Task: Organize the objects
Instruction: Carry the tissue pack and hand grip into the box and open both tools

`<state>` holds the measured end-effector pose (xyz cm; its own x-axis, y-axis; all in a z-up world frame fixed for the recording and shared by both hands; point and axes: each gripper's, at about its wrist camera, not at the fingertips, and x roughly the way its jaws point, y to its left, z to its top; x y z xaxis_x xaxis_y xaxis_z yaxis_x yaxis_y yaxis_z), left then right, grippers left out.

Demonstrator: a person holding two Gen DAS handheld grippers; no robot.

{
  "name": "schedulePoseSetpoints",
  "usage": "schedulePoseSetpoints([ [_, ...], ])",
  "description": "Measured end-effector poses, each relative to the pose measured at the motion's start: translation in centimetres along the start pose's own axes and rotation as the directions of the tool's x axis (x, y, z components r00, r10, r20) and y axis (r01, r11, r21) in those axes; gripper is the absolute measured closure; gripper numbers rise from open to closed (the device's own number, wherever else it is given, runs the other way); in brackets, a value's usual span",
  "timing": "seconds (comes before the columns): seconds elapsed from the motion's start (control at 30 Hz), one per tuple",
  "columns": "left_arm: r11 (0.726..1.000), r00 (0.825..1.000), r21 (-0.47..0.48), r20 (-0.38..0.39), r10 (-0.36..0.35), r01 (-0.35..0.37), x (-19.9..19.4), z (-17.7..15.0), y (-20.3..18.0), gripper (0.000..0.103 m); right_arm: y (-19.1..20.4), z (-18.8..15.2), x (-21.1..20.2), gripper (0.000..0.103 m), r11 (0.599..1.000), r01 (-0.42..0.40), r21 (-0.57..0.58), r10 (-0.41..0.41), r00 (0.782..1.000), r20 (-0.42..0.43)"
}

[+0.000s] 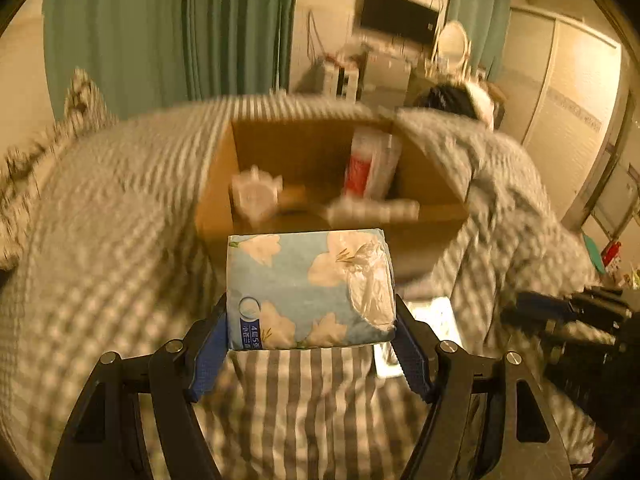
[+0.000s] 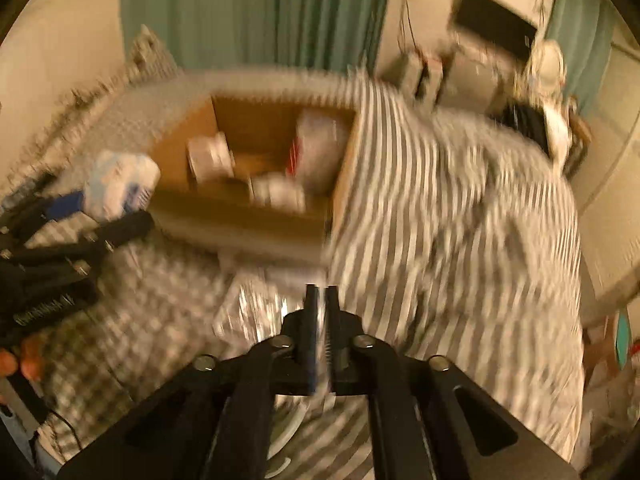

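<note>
Clamping a blue floral tissue pack (image 1: 310,290) between its pads, the left gripper (image 1: 311,336) holds it just short of the cardboard box's (image 1: 416,240) near wall, above the striped bedding (image 1: 304,400). Only the right wrist view shows the right gripper (image 2: 321,300), fingers pressed together, with a crinkled clear wrapper (image 2: 252,308) beyond.

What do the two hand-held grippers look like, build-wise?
Both match. The left hand-held gripper has matte black linkage arms with silver pivot bolts and blue ribbed finger pads. The right hand-held gripper has the same black frame and bolts. No cables or sleeves are visible.
</note>
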<state>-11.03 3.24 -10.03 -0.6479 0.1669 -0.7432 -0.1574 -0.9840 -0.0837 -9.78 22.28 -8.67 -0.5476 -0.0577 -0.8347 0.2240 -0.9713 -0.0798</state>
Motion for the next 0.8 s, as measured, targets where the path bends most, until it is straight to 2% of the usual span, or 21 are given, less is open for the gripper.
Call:
schedulePoseSetpoints([
  [0.07, 1.000, 0.999, -0.004, -0.044, -0.011, 0.011, 1.0, -1.6, 0.0, 0.028, 0.5, -2.2, 1.3, 0.058, 0.999, -0.044, 0.009, 0.044, 0.997, -0.061],
  [0.1, 1.000, 0.998, -0.003, -0.064, -0.011, 0.010, 1.5, -2.4, 0.0, 0.028, 0.8, -3.3, 1.8, 0.056, 0.998, -0.054, 0.013, 0.055, 0.995, -0.089],
  [0.23, 1.000, 0.994, 0.027, -0.108, -0.005, 0.008, 2.2, -5.1, -0.7, 0.028, 1.4, -5.8, 3.0, 0.054, 1.000, -0.016, 0.024, 0.020, 0.985, -0.170],
  [0.37, 0.999, 0.994, 0.043, -0.106, -0.016, 0.020, 1.8, -5.6, -1.1, 0.028, 1.9, -6.7, 3.5, 0.052, 0.999, 0.043, 0.004, -0.042, 0.978, -0.204],
  [0.47, 0.999, 0.996, 0.035, -0.088, -0.025, 0.028, 1.2, -5.3, -1.0, 0.028, 3.6, -7.2, 4.4, 0.049, 0.999, 0.006, -0.038, -0.014, 0.973, -0.230],
  [0.53, 0.999, 0.997, 0.037, -0.075, -0.021, 0.024, 0.9, -5.1, -0.8, 0.028, 4.3, -7.5, 4.9, 0.058, 0.999, -0.019, -0.050, 0.007, 0.973, -0.232],
  [0.57, 0.999, 0.997, 0.039, -0.070, -0.018, 0.021, 0.7, -5.1, -0.7, 0.028, 4.5, -7.5, 4.9, 0.077, 0.998, -0.035, -0.053, 0.023, 0.974, -0.225],
  [0.6, 0.999, 0.998, 0.038, -0.067, -0.016, 0.018, 0.6, -5.0, -0.6, 0.028, 4.6, -7.4, 4.6, 0.084, 0.998, -0.055, -0.044, 0.044, 0.976, -0.214],
  [0.73, 0.999, 0.998, 0.006, -0.050, -0.035, 0.035, -0.2, -4.2, 0.3, 0.028, 4.5, -6.3, 2.4, 0.089, 0.996, -0.082, -0.044, 0.077, 0.990, -0.119],
  [0.8, 0.999, 0.999, -0.002, -0.029, -0.037, 0.037, -0.7, -3.4, 0.6, 0.028, 4.8, -4.7, 0.3, 0.092, 0.994, -0.082, -0.077, 0.079, 0.996, -0.046],
])
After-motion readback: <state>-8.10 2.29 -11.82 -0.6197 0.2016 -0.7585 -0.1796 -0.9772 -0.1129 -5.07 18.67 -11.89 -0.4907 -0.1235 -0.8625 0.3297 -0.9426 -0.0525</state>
